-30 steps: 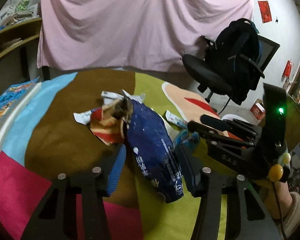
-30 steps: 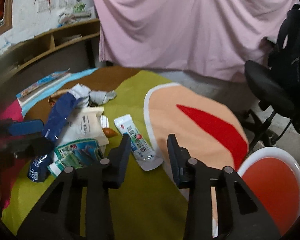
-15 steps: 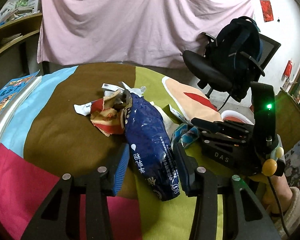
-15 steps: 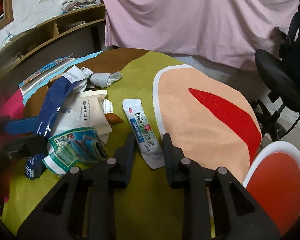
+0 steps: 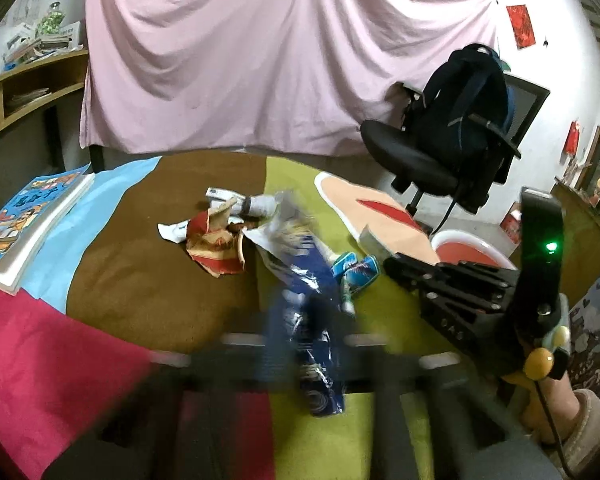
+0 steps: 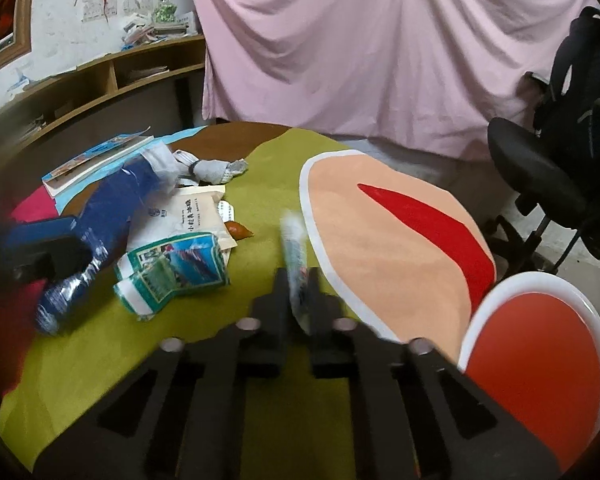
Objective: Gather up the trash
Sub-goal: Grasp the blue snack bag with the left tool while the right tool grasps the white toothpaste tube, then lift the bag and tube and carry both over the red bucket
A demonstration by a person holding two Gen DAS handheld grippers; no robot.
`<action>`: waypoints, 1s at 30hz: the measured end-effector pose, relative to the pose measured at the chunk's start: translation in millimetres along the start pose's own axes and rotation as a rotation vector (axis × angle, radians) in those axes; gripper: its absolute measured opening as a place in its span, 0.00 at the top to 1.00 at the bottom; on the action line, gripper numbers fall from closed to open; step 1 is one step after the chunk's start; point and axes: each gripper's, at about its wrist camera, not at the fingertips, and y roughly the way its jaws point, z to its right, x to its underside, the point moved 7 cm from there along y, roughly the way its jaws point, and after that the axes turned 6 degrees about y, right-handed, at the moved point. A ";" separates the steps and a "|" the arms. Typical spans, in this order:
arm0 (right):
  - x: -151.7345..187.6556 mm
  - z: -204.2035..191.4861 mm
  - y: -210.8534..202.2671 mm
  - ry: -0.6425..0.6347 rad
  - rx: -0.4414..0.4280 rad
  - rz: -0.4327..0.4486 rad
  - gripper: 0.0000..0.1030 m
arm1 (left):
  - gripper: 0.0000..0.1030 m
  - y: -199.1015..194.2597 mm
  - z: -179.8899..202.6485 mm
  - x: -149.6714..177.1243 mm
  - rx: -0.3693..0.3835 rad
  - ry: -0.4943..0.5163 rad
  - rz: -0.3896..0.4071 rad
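Observation:
My left gripper [image 5: 306, 344] is shut on a blue foil snack bag [image 5: 304, 300] and lifts it off the table; it is motion-blurred. The bag also shows in the right wrist view [image 6: 100, 232]. My right gripper [image 6: 298, 296] is shut on a white tube wrapper [image 6: 294, 256], raised on edge above the green cloth. On the table lie a red-orange crumpled wrapper [image 5: 216, 248], a teal packet [image 6: 172, 272], a white paper pouch [image 6: 184, 216] and a grey wad [image 6: 216, 170].
A red bin with a white rim [image 6: 536, 352] stands at the right beside the table. A book [image 5: 32, 216] lies at the left edge. An office chair with a backpack [image 5: 460, 120] stands beyond the table. A pink sheet hangs behind.
Both grippers closed: the left on the blue bag, the right on the white tube wrapper. Both items are now lifted off the cloth, and both views are motion-blurred.

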 end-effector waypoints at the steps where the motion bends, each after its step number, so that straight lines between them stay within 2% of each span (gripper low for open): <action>1: 0.9 1.1 -0.9 0.009 0.000 0.001 0.70 | 0.97 0.8 0.1 0.5 -0.004 -0.001 -0.005; 9: 3.7 7.4 -8.5 0.064 -0.007 0.017 0.70 | 0.97 -1.0 -0.4 1.7 -0.001 -0.027 -0.014; 19: 4.5 3.1 -33.4 0.074 -0.008 0.088 0.70 | 1.00 -17.5 15.3 -4.7 0.006 0.024 0.056; 23: 0.6 6.5 -53.8 0.096 -0.009 0.162 0.70 | 1.00 -29.1 28.2 -11.3 0.005 0.063 0.118; 30: -10.8 13.3 -108.5 0.110 0.026 0.374 0.70 | 1.00 -43.7 67.7 -33.9 0.062 0.123 0.233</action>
